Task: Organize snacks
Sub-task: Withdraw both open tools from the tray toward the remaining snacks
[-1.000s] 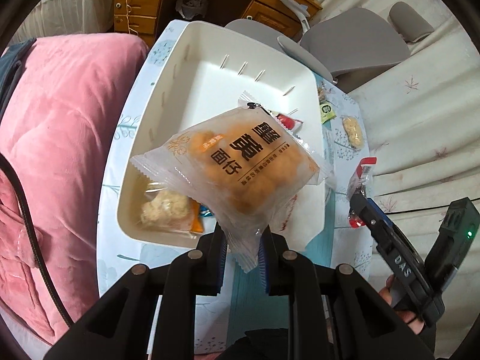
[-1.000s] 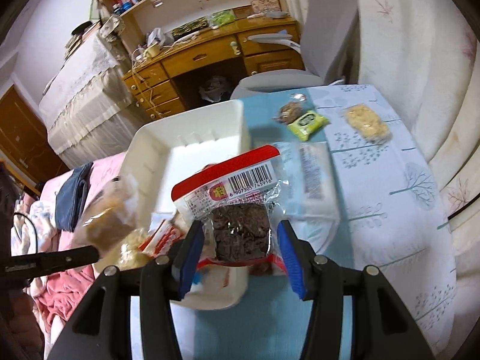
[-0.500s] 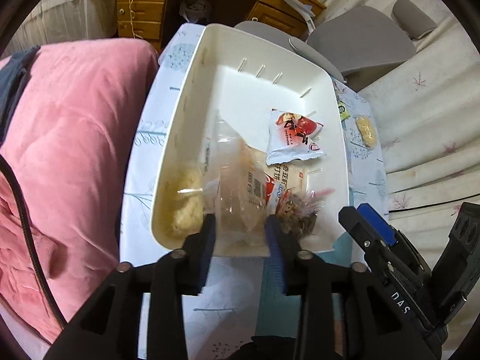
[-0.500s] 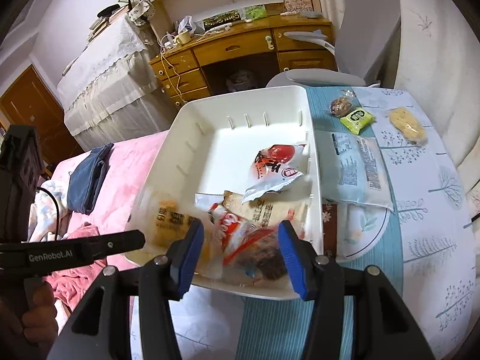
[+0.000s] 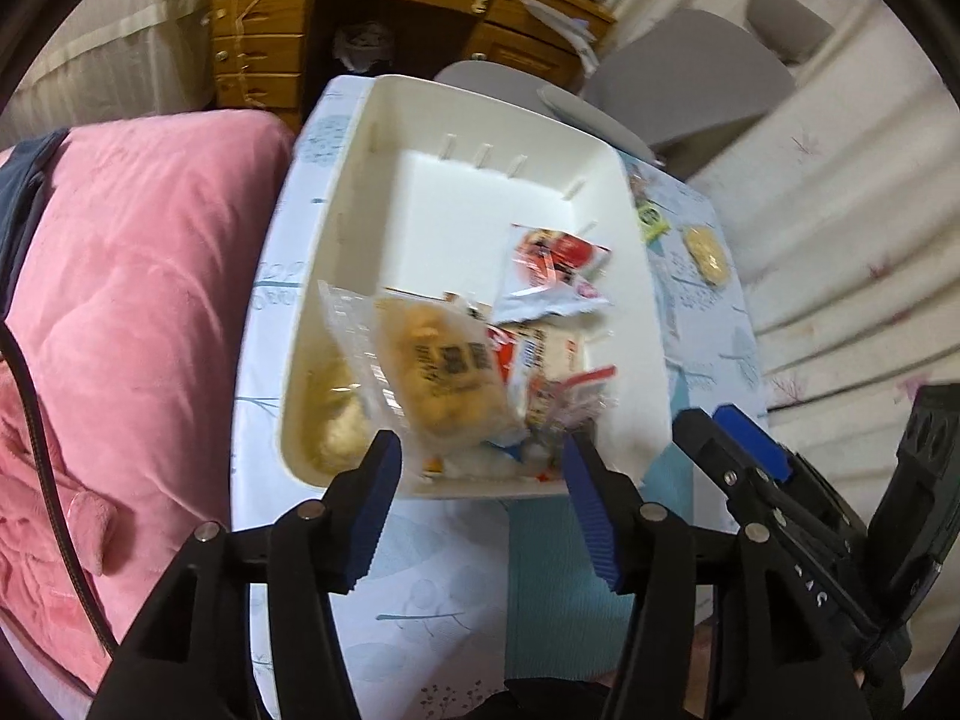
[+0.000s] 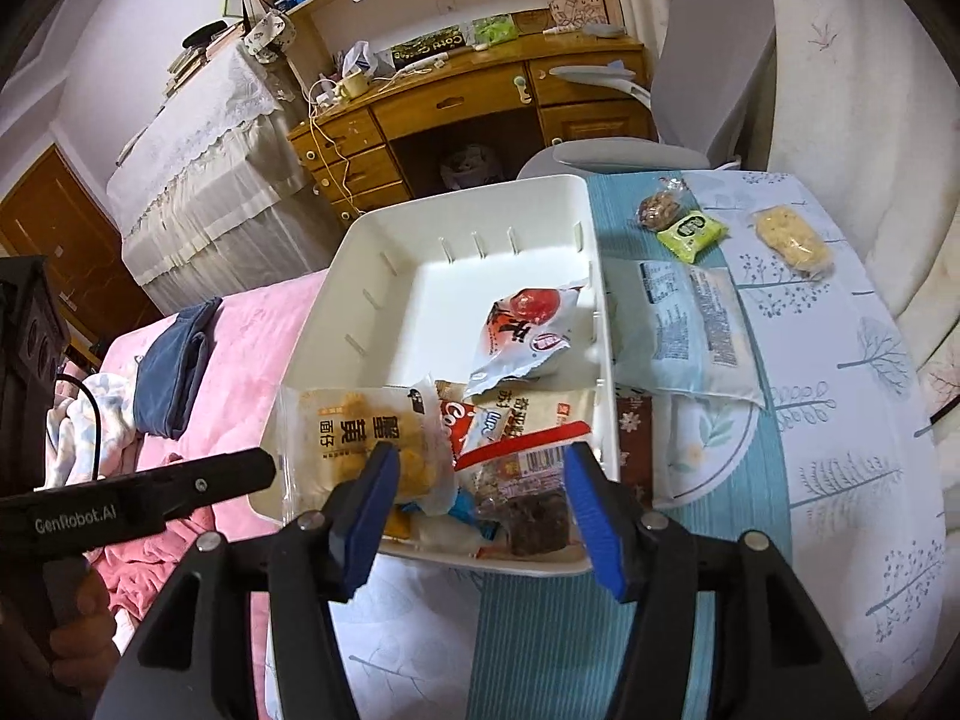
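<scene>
A white bin (image 6: 360, 276) stands on the table and holds several snack packs. An orange puff pack (image 6: 360, 438) lies in its near left corner and shows in the left wrist view (image 5: 438, 372) too. A dark brownie pack with a red stripe (image 6: 528, 510) lies at the near right. A red-and-white pack (image 6: 528, 324) lies mid-bin. My left gripper (image 5: 480, 504) is open and empty above the bin's near rim. My right gripper (image 6: 480, 510) is open and empty, also above the near rim.
Loose snacks lie on the table right of the bin: a pale blue pack (image 6: 684, 330), a green pack (image 6: 690, 231), a nut pack (image 6: 657, 210), a yellow pack (image 6: 792, 240). A pink blanket (image 5: 132, 300) lies left; a grey chair (image 6: 708, 90) and a wooden desk (image 6: 456, 102) stand behind.
My left gripper opened and let the orange puff pack drop into the bin. My right gripper had released the brownie pack into the bin earlier and stays open.
</scene>
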